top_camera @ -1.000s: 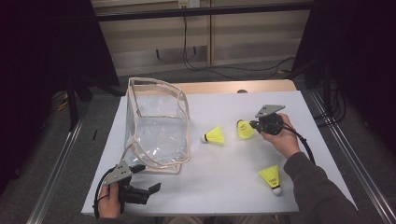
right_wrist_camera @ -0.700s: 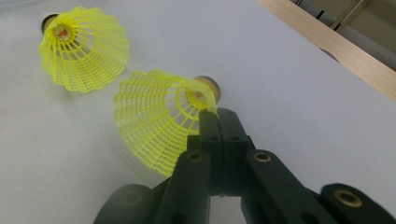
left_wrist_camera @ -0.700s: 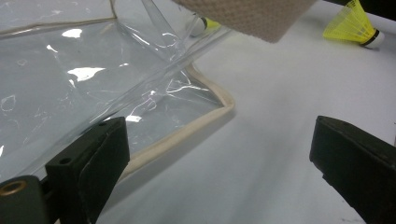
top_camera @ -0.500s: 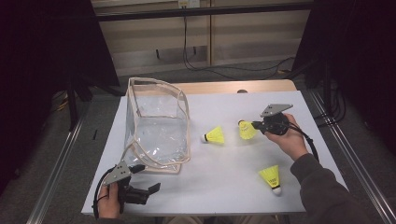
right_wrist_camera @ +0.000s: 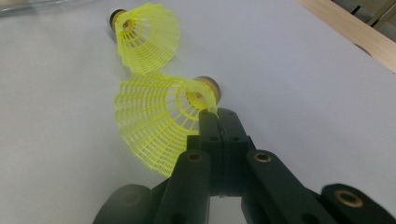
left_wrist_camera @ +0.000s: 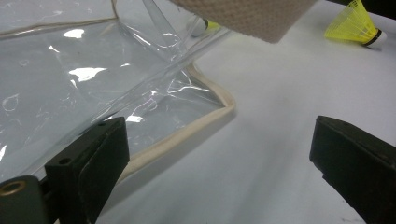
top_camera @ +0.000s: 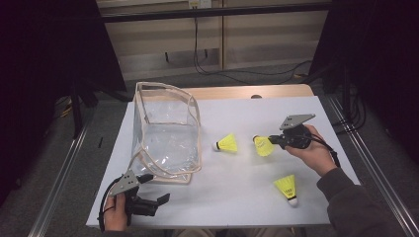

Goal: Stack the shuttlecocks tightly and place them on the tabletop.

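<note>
My right gripper [top_camera: 274,140] [right_wrist_camera: 216,122] is shut on the mesh skirt of a yellow shuttlecock [top_camera: 263,146] [right_wrist_camera: 159,119], held just above the white sheet at mid-right. A second yellow shuttlecock [top_camera: 228,143] [right_wrist_camera: 147,35] lies on the sheet to its left. A third shuttlecock [top_camera: 287,187] [left_wrist_camera: 355,24] lies nearer the front right. A clear plastic bag with beige trim [top_camera: 165,133] [left_wrist_camera: 93,84] stands open at the left. My left gripper [top_camera: 160,200] [left_wrist_camera: 219,172] rests at the front left with its jaws wide apart, beside the bag's bottom corner and holding nothing.
The white sheet [top_camera: 232,192] covers a wooden table [top_camera: 257,92] whose far edge shows behind it. Metal rails [top_camera: 375,173] run along both sides. A dark floor with cables lies beyond the table.
My right gripper has lifted slightly and shifted right with the shuttlecock in its jaws. The left gripper and the other shuttlecocks have stayed put.
</note>
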`<state>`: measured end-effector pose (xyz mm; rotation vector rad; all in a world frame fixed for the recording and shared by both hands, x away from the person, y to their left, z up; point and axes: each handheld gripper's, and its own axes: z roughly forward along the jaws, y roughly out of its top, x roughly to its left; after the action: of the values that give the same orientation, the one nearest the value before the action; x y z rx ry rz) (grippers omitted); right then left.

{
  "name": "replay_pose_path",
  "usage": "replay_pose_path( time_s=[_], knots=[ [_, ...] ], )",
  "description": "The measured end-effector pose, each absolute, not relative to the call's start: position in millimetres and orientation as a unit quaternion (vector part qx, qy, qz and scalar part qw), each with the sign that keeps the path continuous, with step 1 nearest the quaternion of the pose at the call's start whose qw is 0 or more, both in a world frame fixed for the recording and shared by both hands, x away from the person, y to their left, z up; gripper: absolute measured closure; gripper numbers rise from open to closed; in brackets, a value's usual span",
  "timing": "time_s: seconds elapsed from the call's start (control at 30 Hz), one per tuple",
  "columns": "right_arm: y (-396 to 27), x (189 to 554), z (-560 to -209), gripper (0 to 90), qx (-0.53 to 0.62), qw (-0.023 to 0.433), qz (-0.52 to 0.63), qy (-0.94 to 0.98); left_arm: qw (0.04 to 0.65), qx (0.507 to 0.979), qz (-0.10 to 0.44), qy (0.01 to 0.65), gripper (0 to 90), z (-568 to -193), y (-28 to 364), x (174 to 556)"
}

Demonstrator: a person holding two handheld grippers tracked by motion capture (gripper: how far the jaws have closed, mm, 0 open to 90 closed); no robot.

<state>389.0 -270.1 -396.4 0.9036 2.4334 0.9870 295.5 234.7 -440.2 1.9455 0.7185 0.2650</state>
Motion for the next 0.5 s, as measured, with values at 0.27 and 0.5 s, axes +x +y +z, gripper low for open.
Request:
replay_pose_path(
  time_s=[0.27, 0.5],
  knots=[
    [-274.2, 382.3, -398.0, 90.0, 0.316, 0.16, 0.34, 0.871, 0.502, 0.804, 0.11, 0.298, 4.4, -440.3, 234.6, 295.5],
    [-276.5, 381.2, -400.5, 82.4, 0.328, 0.174, 0.344, 0.862, 0.501, 0.805, 0.111, 0.297, 4.2, -440.2, 234.2, 295.6]
  ],
)
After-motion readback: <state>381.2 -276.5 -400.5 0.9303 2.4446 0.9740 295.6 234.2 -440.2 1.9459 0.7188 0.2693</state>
